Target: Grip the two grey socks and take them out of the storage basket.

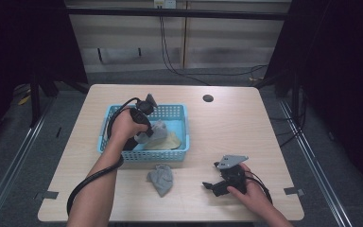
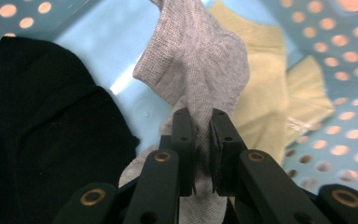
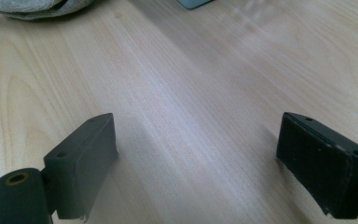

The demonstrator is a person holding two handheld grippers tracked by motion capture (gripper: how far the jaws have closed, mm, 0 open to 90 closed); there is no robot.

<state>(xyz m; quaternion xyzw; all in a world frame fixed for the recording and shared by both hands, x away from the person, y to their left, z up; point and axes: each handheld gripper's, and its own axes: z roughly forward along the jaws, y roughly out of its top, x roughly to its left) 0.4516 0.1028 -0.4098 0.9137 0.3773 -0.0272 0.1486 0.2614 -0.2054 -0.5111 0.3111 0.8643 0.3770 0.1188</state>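
Setting: a pale wood-grain table (image 1: 227, 127) is standing on a grey floor, with dark curtains hanging at both sides and cables running down the rear wall.

Item 1: a blue perforated basket (image 1: 179, 112) is sitting left of the table's centre. A black sock (image 2: 42, 140) is lying in it at one side and a yellow sock (image 2: 270, 93) at the other.

Item 2: the left gripper (image 2: 204, 116) is reaching down into the basket, the person's left forearm coming up from the bottom edge and the left hand (image 1: 125, 126) wrapping its handle. Its jaws are pinching a grey sock (image 2: 200, 60) in a narrow grip; the sock is hanging over the basket floor, between the black and yellow socks.

Item 3: a second grey sock (image 1: 162, 179) is lying crumpled on the table, just in front of the basket.

Item 4: the right gripper (image 1: 212, 186) is resting low over the bare table near the front edge, held in the right hand (image 1: 250, 191), pointing toward the crumpled sock. Its jaws are standing wide apart, gripping nothing.
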